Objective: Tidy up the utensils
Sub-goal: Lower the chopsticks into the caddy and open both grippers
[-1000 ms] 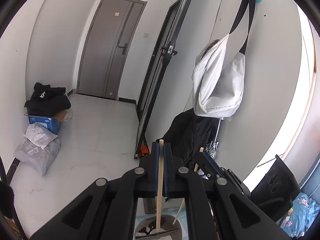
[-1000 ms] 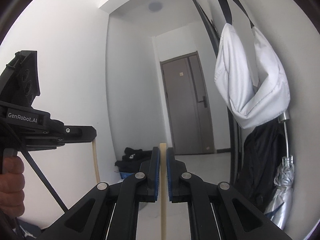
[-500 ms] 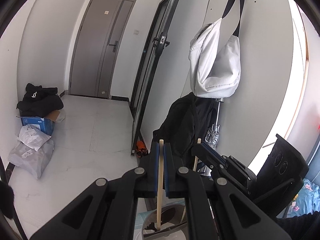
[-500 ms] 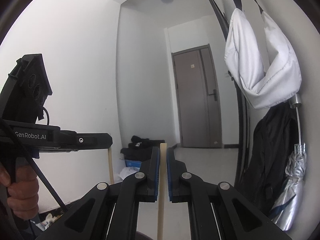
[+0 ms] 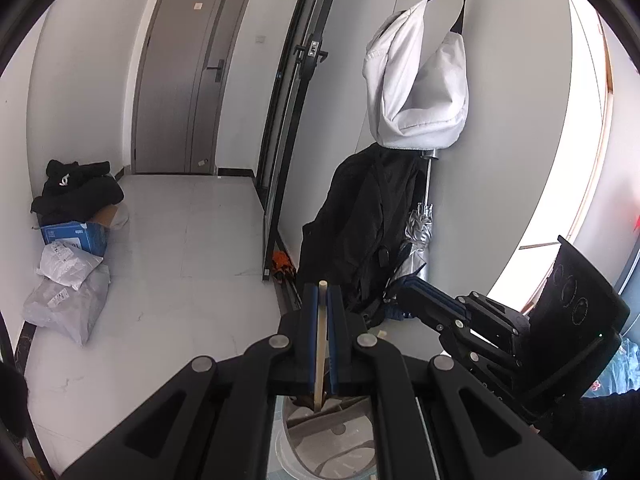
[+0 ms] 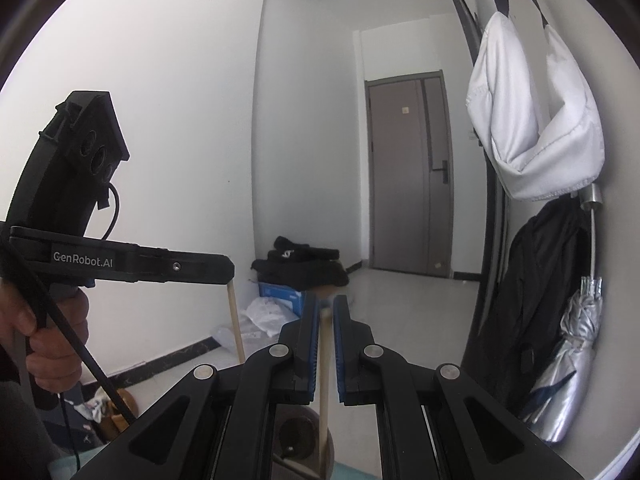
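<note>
My left gripper is shut on a pale wooden chopstick that stands upright between its blue pads. The stick's lower end reaches into a round metal holder just below. My right gripper is shut on a second chopstick, also upright, with its top a little under the fingertips and its lower part over the same holder. The two grippers are side by side: the right gripper shows at the right of the left wrist view, and the left gripper with its stick at the left of the right wrist view.
A white bag, a black jacket and a folded silver umbrella hang on the wall to the right. A blue box and plastic bags lie on the floor at left. A hand holds the left gripper.
Both grippers have sunk and tipped downward with their chopsticks, and the holder shows larger below them. The right chopstick's top now sits lower between the pads.
</note>
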Demonstrator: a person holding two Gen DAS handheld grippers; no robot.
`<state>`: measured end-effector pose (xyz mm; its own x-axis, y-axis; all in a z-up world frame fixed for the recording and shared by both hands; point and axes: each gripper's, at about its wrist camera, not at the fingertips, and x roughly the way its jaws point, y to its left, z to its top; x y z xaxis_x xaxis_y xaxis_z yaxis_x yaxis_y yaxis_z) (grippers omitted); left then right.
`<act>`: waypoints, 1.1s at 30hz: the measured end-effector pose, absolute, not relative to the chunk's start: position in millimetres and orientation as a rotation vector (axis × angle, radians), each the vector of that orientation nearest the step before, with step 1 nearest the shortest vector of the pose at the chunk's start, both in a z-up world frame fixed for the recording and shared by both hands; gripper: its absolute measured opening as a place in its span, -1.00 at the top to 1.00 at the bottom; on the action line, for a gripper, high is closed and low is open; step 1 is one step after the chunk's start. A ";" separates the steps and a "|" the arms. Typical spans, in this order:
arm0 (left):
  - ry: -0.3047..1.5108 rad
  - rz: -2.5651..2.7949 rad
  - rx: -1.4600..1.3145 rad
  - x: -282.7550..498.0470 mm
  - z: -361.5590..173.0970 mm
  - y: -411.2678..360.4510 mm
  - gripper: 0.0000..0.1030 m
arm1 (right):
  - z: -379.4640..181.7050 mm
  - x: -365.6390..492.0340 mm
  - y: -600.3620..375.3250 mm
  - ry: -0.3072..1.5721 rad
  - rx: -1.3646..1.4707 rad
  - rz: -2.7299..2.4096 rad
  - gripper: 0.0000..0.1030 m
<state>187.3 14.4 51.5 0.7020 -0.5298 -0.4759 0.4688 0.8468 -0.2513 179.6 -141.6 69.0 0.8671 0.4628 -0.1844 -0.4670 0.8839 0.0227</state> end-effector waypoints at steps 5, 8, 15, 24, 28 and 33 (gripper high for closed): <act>0.685 -0.580 -0.142 192.7 35.6 10.5 0.97 | 49.6 179.9 -150.1 0.307 0.011 0.499 0.88; 0.754 -0.573 -0.141 195.9 25.3 9.8 0.97 | 43.2 179.1 -153.6 0.365 0.026 0.494 0.88; 0.787 -0.509 -0.214 184.6 24.7 23.4 0.05 | 55.1 145.0 -172.9 0.389 0.126 0.461 0.82; 0.720 -0.319 -0.147 127.0 50.4 21.9 -0.25 | 76.9 84.2 -176.4 0.408 0.140 0.444 0.31; 0.685 -0.263 -0.149 96.0 59.0 22.2 -0.47 | 88.1 56.9 -173.1 0.391 0.142 0.434 0.00; 0.650 -0.230 -0.155 66.8 62.6 21.5 -0.53 | 93.1 23.2 -168.2 0.392 0.122 0.402 -0.14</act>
